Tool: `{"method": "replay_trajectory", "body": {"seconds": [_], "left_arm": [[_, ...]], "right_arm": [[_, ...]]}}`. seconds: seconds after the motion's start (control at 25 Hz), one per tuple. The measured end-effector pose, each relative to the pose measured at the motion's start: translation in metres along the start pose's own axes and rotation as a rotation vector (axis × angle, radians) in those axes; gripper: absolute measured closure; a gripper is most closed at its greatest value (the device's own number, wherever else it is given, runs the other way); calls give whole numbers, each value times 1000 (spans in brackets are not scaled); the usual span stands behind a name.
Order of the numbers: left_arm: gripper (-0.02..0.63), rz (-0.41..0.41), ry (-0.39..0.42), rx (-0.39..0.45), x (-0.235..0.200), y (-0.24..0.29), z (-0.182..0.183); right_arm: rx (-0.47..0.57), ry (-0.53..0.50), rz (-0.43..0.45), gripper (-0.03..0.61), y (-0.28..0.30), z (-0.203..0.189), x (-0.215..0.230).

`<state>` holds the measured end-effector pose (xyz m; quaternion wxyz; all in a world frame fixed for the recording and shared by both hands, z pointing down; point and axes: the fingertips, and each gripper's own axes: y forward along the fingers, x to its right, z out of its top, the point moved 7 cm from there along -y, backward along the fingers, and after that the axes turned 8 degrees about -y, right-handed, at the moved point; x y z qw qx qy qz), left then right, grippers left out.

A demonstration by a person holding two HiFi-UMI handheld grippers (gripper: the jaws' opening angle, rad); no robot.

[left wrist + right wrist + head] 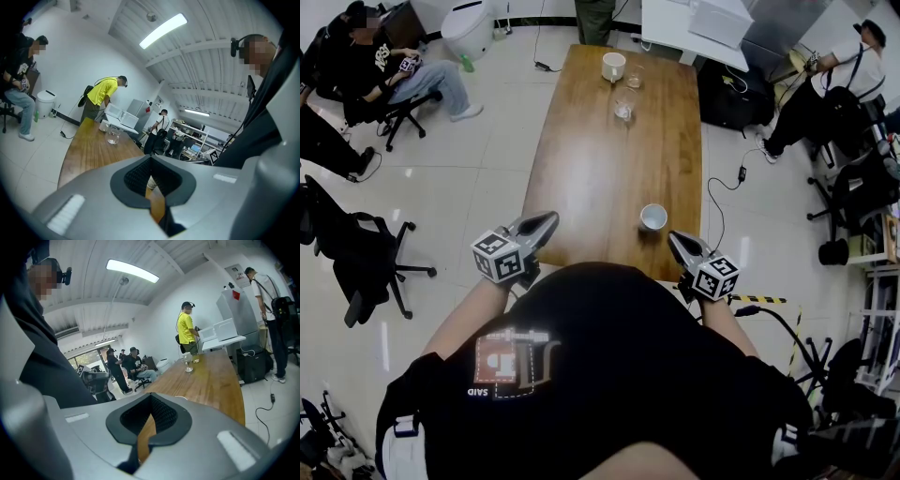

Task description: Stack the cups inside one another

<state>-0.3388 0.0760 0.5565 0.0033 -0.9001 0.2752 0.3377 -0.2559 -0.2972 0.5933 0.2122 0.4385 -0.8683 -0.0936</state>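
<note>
On the long wooden table (pixel 600 178) a white cup (pixel 653 217) stands near the front edge. At the far end are a white mug (pixel 613 65), a small glass (pixel 635 80) and another glass (pixel 623 111). My left gripper (pixel 546 223) hovers at the table's near left corner, shut and empty. To the right of the white cup, at the near right corner, my right gripper (pixel 680 246) is also shut with nothing in it. Along the left gripper (pixel 151 161) I see the far glass (pixel 112 136). The right gripper (pixel 151 399) looks down the tabletop toward the far glass (pixel 188 364).
Office chairs (pixel 356 253) stand on the floor at the left, and seated people (pixel 384 70) are at the far left. A person in a yellow shirt (pixel 103 93) stands by the table's far end. Cables (pixel 741 178) and bags lie on the floor at the right.
</note>
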Motion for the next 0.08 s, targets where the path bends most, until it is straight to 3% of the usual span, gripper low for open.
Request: {"method": "replay_trajectory", "body": {"seconds": [0.08], "left_arm": [[612, -3, 2, -1, 1, 3, 1]], "right_arm": [[-2, 1, 4, 566, 0, 2, 1]]}}
